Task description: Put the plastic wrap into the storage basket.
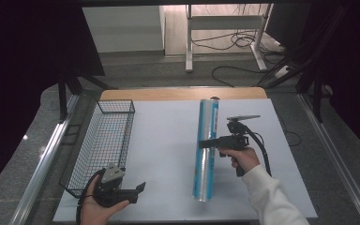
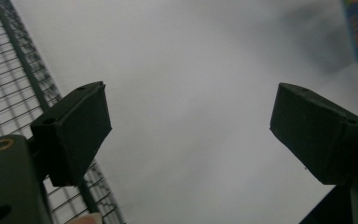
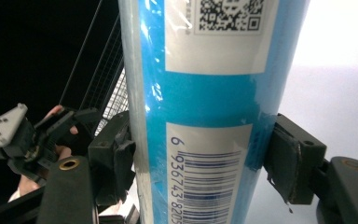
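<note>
— Where are we?
— Our right gripper is clamped on the blue roll lying mid-table; the left gripper gapes, holding nothing.
— And the basket?
— Holds nothing; we guess the roll goes there.

Long blue roll wrapped in clear glossy film, lying flat on the white table, right of centre. Its long axis runs from near the table's far edge toward the near edge; the far end shows a round dark opening, the near end stops short of the near edge. White label panels on the blue wrap carry a QR code and a barcode, seen close in the right gripper view. Right gripper is clamped across the roll about mid-length, one pad on each side. Black wire basket, rectangular, sits upright along the table's left edge, well apart from the roll.
</note>
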{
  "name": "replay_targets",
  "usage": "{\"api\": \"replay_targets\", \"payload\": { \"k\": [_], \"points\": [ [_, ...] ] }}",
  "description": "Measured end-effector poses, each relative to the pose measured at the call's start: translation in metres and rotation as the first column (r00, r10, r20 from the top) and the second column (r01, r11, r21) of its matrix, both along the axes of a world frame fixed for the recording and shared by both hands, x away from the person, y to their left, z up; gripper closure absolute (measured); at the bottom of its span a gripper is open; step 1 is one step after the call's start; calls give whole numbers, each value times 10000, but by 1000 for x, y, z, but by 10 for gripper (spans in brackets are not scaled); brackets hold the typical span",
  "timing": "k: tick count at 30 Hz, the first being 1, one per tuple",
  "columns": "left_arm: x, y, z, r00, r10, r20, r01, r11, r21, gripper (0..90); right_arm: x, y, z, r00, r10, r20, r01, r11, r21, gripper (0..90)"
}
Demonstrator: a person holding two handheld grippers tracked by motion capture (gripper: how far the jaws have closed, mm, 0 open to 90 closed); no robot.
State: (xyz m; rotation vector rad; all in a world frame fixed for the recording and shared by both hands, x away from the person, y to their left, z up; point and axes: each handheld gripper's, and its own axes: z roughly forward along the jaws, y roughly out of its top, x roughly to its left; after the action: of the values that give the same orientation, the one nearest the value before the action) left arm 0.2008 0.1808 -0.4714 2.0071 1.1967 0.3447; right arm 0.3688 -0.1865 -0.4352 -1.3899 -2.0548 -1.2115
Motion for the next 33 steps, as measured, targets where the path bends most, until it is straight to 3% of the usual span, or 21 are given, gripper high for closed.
{"api": "replay_targets", "payload": {
  "k": [2, 8, 11, 17, 26, 32, 33],
  "points": [
    [4, -1, 4, 9998, -77, -201, 68, 9990, -439, 123, -1, 3, -1, 9999, 110, -12, -109, 9999, 19, 323],
    [13, -1, 10, 9980, -55, -623, -10, 9946, -1035, 126, -5, 11, -1, 9992, 390, 96, -391, 9992, 97, 323],
    [20, 2, 11, 9931, -191, -1155, 21, 9893, -1458, 127, -7, 13, 1, 9989, 445, 155, -448, 9989, 153, 323],
    [29, 2, 13, 9887, -438, -1433, 162, 9820, -1880, 129, -12, 18, 5, 9959, 745, 507, -756, 9969, 194, 324],
    [51, -12, 26, 9861, -1131, -1215, 656, 9378, -3408, 131, -17, 23, 6, 9913, 1051, 792, -1087, 9931, 430, 323],
    [63, -22, 31, 9804, -1602, -1145, 968, 8983, -4285, 131, -19, 24, 6, 9905, 1163, 739, -1212, 9905, 649, 323],
    [63, -22, 31, 9804, -1602, -1145, 968, 8983, -4285, 131, -20, 24, 5, 9900, 1188, 760, -1238, 9902, 648, 323]
  ]
}}
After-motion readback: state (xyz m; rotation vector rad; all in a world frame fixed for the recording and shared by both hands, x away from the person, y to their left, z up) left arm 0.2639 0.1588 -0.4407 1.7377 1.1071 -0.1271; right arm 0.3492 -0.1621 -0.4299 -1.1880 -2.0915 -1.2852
